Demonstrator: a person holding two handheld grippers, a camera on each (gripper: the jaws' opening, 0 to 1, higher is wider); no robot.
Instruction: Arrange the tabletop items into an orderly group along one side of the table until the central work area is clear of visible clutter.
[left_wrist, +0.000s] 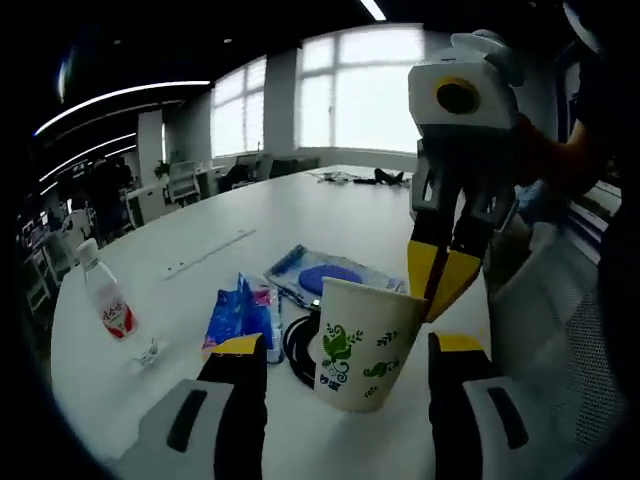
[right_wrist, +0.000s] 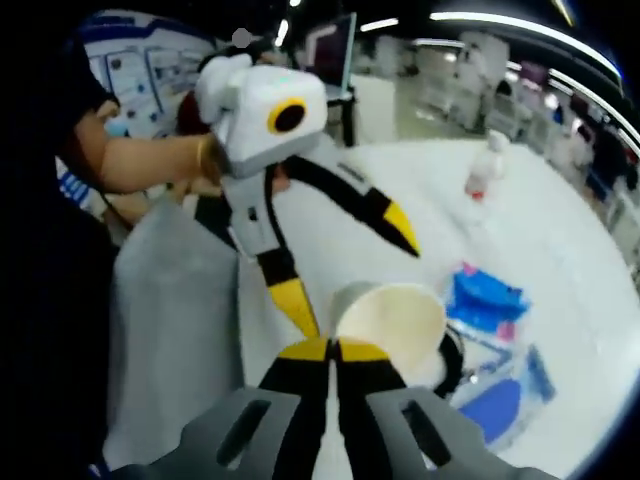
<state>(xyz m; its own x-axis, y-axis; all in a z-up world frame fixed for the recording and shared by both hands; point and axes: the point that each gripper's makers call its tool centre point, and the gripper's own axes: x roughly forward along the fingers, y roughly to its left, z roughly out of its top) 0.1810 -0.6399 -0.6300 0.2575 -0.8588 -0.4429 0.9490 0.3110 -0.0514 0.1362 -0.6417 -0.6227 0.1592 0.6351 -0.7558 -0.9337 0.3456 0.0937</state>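
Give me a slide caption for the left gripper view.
Right gripper pinching the paper cup's rim, left gripper open around it, bottle and snack packet on the white table.

Right gripper view. The right gripper (right_wrist: 330, 350) rises from the bottom edge, its yellow-tipped jaws pressed together on the near rim of a white paper cup (right_wrist: 392, 325), whose open mouth faces the camera. The left gripper (right_wrist: 345, 260) enters from the upper left, held by a person's hand (right_wrist: 150, 160), its jaws spread wide, one tip just beside the cup. On the white table (right_wrist: 560, 220) lie a blue packet (right_wrist: 485, 300) and a blue pouch (right_wrist: 495, 405) near the cup; a small bottle (right_wrist: 485, 170) stands well apart
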